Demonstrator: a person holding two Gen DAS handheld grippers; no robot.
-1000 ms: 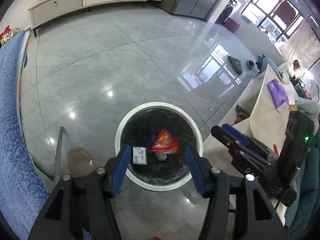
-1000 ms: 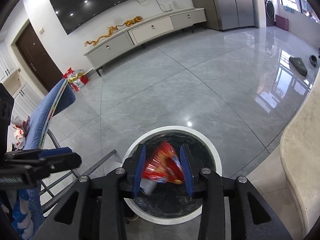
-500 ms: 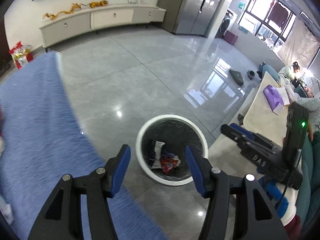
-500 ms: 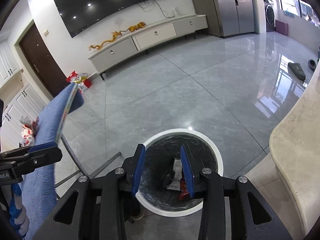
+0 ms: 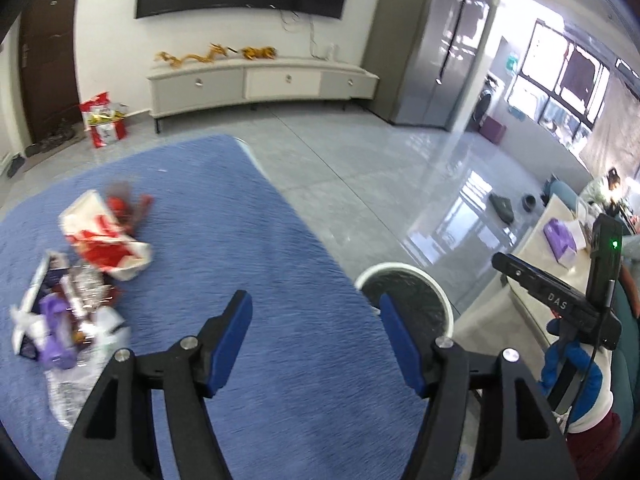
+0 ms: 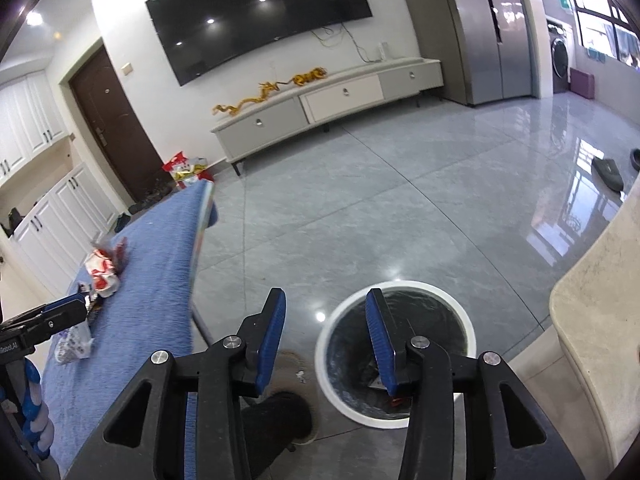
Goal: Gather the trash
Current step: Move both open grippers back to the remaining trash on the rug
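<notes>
The left gripper (image 5: 316, 340) is held released, jaws wide apart, above the blue-covered tabletop (image 5: 248, 248); nothing is gripped between its blue pads (image 5: 230, 336). The right gripper (image 6: 326, 336) is likewise released and empty, and is positioned over the floor (image 6: 400, 208) at the near rim of the waste bin (image 6: 332, 376) (a round bin with a white rim and a dark liner).

Remaining trash is located on the left portion of the tabletop. A red-and-white crumpled wrapper (image 5: 106, 246) is seen lying apart from the tabletop edge, with a blurred red item (image 5: 130, 206) touching its far side. Nearer the camera, a cluster of wrappers (image 5: 64, 320) is found (purple, white and clear packaging, piled together; individual pieces cannot be told apart). In the right wrist view the same red-and-white wrapper (image 6: 102, 272) is visible beyond the left gripper's tip (image 6: 64, 312).

The bin stands on the floor just beside the tabletop's right edge, as shown in the left wrist view (image 5: 436, 280). Discarded pieces are partly visible inside it, behind the right gripper's pad: a pale scrap (image 6: 378, 382) and a red scrap (image 6: 398, 401).

A dark slipper (image 6: 280, 420) is seen on the floor beside the bin.
</notes>
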